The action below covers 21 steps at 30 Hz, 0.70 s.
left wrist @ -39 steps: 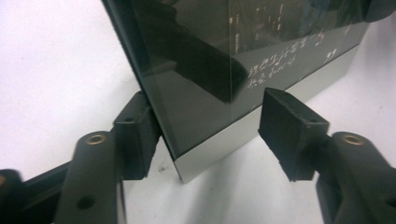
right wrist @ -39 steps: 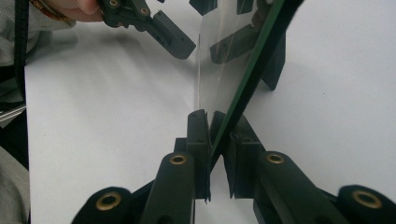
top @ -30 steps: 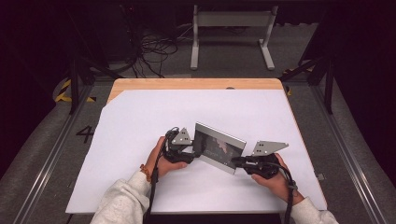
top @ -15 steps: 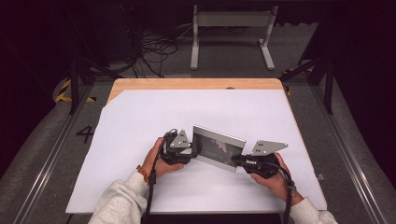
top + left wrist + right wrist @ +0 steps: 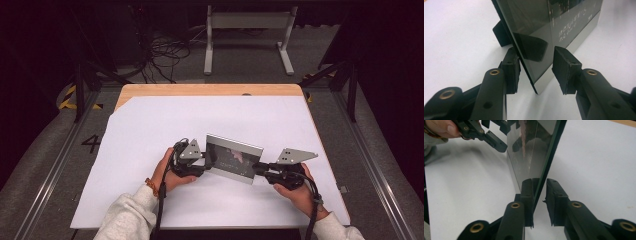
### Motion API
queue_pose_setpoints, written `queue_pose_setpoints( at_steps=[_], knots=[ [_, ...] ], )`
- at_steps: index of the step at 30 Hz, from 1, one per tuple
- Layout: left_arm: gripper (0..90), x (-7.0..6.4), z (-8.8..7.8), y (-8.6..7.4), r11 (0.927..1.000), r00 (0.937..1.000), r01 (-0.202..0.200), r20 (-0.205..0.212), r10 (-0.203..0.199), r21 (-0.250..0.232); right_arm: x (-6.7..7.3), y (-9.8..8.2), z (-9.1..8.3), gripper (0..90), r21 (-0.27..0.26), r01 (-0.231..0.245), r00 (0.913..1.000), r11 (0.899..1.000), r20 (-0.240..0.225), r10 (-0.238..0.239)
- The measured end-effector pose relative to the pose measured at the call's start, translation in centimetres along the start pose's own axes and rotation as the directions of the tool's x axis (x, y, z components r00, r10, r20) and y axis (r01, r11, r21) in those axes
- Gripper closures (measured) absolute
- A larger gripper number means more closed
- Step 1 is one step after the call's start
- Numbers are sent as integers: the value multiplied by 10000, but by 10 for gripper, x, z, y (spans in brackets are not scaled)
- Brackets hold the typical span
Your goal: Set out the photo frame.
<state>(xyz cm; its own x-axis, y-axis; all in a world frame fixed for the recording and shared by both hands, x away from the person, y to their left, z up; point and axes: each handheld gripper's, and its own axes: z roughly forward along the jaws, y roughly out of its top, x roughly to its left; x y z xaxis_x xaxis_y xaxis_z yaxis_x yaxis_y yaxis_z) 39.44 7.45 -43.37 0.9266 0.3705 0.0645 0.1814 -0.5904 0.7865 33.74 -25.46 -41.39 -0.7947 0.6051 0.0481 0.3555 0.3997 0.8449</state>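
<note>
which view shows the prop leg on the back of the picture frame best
The left gripper view: the black leg juts from the frame onto the table. The high view shows the frame's glass front; the right gripper view shows its edge.

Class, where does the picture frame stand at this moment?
In the high view the picture frame stands upright on the white table sheet, near its front edge, between the left gripper and the right gripper.

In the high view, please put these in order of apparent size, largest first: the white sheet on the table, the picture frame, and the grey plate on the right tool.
1. white sheet
2. picture frame
3. grey plate on the right tool
</note>
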Motion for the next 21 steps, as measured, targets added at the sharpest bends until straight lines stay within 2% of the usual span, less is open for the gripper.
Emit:
queue_pose_setpoints(
  at_steps=[3,4,10,15,21],
  knots=[
    [607,0,0,0,10000,9999,5,-109,-6,-73,1,1,-2,819,-90,68,10000,9999,-26,-69],
    [618,0,0,1,10000,9998,-64,-162,63,-53,2,2,-2,823,-36,198,9998,9998,99,-198],
    [628,0,0,0,10000,9998,-82,-162,82,-37,3,1,-1,822,-38,230,9997,9997,120,-230],
    [643,-1,-3,-1,10000,9998,-15,-206,15,0,3,2,1,815,-35,367,9988,9993,317,-366],
    [661,-3,-7,-3,9998,9992,-114,-388,119,149,3,4,6,804,-113,394,9979,9992,517,-387]
  ],
)
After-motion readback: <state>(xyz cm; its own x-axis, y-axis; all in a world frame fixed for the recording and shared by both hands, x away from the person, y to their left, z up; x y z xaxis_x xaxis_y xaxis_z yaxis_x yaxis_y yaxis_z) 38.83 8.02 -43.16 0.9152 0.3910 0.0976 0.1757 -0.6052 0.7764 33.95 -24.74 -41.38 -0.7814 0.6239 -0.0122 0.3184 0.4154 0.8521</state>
